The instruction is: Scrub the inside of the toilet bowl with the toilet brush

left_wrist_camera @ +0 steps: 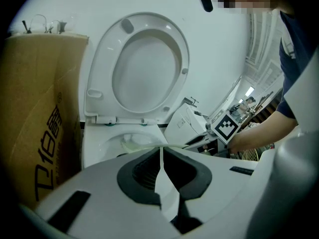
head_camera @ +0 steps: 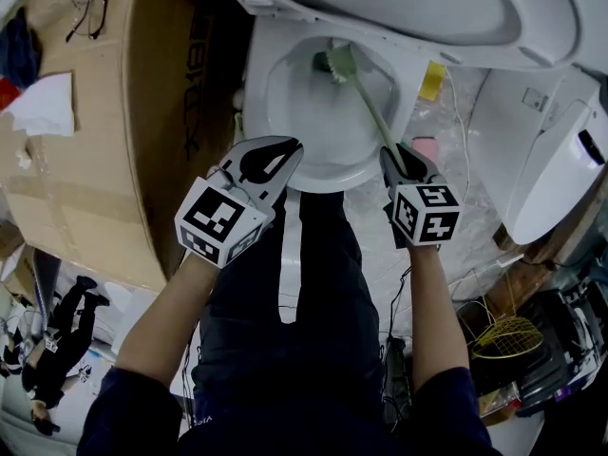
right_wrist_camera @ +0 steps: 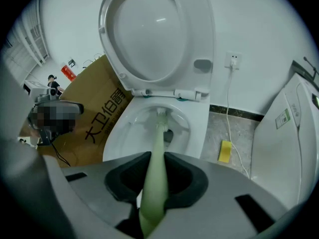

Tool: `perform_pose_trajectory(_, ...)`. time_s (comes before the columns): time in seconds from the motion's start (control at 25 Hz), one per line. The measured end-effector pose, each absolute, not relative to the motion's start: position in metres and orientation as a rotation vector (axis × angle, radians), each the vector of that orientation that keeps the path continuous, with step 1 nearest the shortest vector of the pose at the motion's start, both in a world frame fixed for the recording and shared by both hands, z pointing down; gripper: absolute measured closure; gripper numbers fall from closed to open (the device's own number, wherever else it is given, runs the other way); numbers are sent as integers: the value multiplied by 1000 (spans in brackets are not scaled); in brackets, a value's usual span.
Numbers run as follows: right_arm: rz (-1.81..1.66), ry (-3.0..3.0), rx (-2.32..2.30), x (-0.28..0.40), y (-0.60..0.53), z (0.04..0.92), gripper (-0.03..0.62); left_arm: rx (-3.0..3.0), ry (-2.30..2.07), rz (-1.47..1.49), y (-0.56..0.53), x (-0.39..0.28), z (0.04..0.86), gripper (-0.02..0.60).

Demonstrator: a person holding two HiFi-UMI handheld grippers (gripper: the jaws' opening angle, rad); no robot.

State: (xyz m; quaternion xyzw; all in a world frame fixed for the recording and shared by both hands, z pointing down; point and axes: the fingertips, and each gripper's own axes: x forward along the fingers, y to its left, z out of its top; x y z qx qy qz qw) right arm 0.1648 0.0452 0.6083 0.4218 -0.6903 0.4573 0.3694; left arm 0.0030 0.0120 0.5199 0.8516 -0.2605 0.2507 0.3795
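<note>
Now, off to the left of the toilet bowl (head_camera: 258, 112) stands a tall cardboard box (head_camera: 95, 141), close against the bowl's side. It leaves little room there, so I judge the work has to be done from the front.

My left hand-held gripper (head_camera: 281, 156) hovers just over the bowl's front-left rim. Its jaws are pressed together at the tips with nothing between them. It has no part in the scrubbing, and I reckon it is parked there to keep clear of the handle's swing.

The seat and lid (right_wrist_camera: 154, 34) are tipped up against the wall, so the whole inside of the bowl lies open. The toilet brush (head_camera: 332, 65) has its bristled head down in the bowl at the back, beside the dark drain opening. Its pale green handle (right_wrist_camera: 154, 173) slants from there toward the front-right rim.

My right hand-held gripper (head_camera: 404, 164) hangs at that front-right rim, its jaws pinching the upper end of the handle. Gripping so far up gives reach to the back of the bowl. It also gives less control of the head, so I expect the brush could twist in the pads under hard pressure.

Right of the bowl, a yellow pad (head_camera: 432, 81) lies on the floor, and beyond it stands a white unit (head_camera: 551, 160), well apart from the work.
</note>
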Motion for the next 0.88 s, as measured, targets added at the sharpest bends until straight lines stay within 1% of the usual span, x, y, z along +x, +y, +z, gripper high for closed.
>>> perform_pose_trajectory(0.56, 1205, -1703, 1152, 199, 69, 612, 508, 2200, -646, 642, 20, 15, 514, 537)
perform_pose_trajectory(0.88, 1221, -1681, 1176, 204, 84, 615, 508, 2209, -642, 649, 29, 15, 511, 537)
